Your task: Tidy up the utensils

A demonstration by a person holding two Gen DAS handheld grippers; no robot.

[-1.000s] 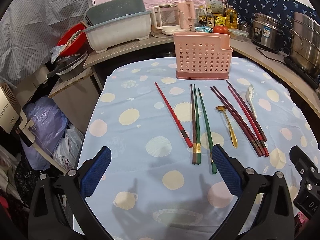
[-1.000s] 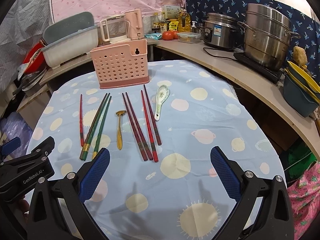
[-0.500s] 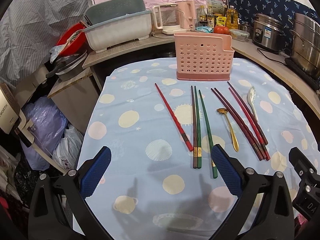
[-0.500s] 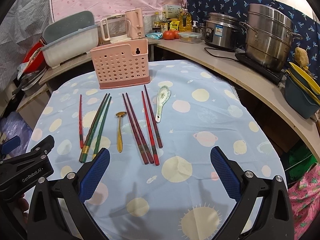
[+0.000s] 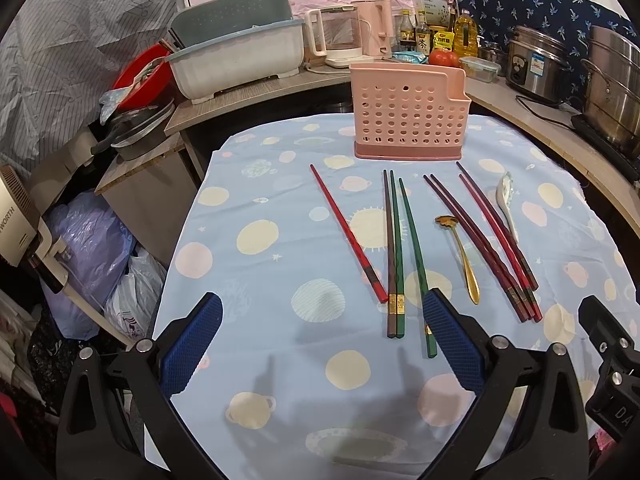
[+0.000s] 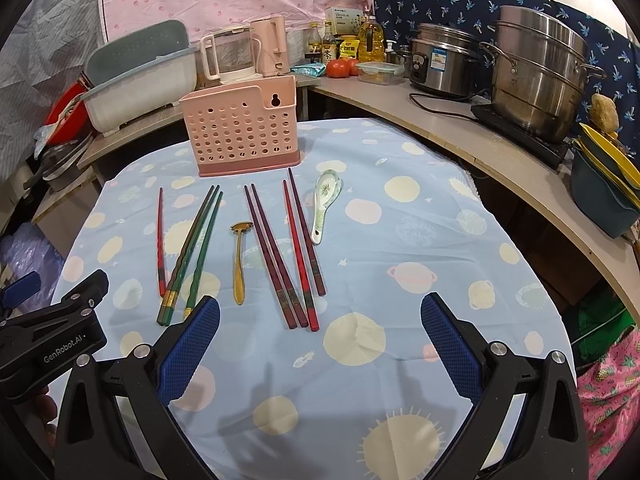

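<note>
Utensils loose on worktop [image 5: 248, 364]; pink holder [image 5: 408, 120] unfilled.
Left gripper [image 5: 322, 344] and right gripper [image 6: 320, 346]: jaws wide, holding nothing; thin chopsticks [image 5: 394, 252] may roll when pinched.

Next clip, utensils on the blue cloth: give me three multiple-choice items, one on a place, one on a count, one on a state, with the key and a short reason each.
1. Where does the gold spoon lie?
A. Inside the pink holder
B. Between the green chopsticks and the dark red chopsticks
C. To the right of the white spoon

2. How many spoons are on the cloth?
A. One
B. Two
C. Four

3. What state are the two grippers in?
A. Both open, holding nothing
B. Left shut on a chopstick
C. Right shut on the white spoon

Key:
1 B: it lies flat with the green chopsticks on one side and the dark red chopsticks on the other.
2 B: only the gold spoon and the white spoon show on the cloth.
3 A: the left gripper and right gripper both have fingers spread wide with only cloth between; the holder looks empty.
</note>
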